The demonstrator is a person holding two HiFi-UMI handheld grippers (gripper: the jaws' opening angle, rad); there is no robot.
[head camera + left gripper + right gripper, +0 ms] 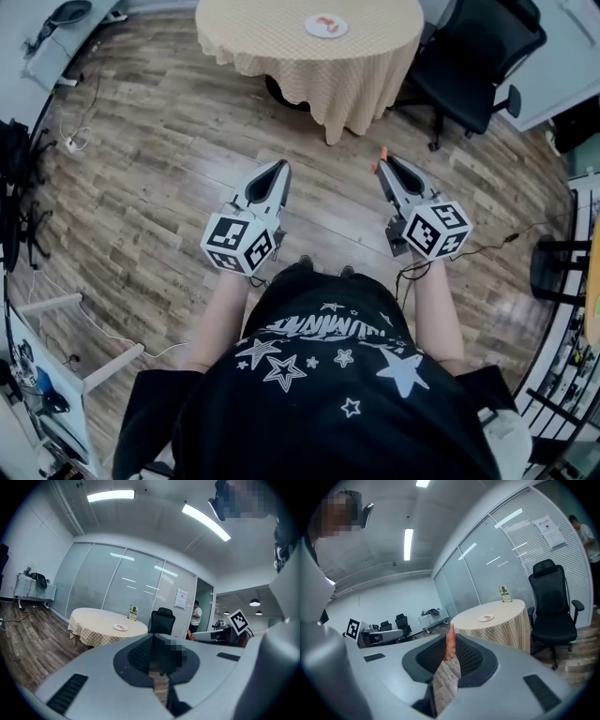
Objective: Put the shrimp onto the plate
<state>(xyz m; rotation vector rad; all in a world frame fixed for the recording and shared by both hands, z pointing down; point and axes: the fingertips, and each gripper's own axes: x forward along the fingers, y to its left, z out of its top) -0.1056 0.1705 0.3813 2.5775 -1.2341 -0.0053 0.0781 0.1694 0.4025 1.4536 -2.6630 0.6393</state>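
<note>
The shrimp (450,644), orange and narrow, is clamped upright between the jaws of the right gripper (384,165), its tip sticking out past them. In the head view it is seen as a small orange bit at that gripper's tip, held in the air over the wood floor (159,159), well apart from the plate (338,31). The left gripper (281,171) is held beside the right one at about the same height. Its jaws are brought together and nothing is seen between them. Both grippers are pointed forward toward the table (272,42).

The plate is white and is set on the far right part of the round table, which is covered by a yellow checked cloth hanging down its sides. A red-orange item (326,22) is seen on the plate, too small to identify. A small sign (504,594) is stood upright on the table behind the plate. A black office chair (478,52) is parked just right of the table.

The table is well ahead of the person, with bare floor between. A black T-shirt (328,375) with white stars is seen at the bottom of the head view. In the left gripper view another person (195,616) is seen standing far back, past the chair, by a doorway.
</note>
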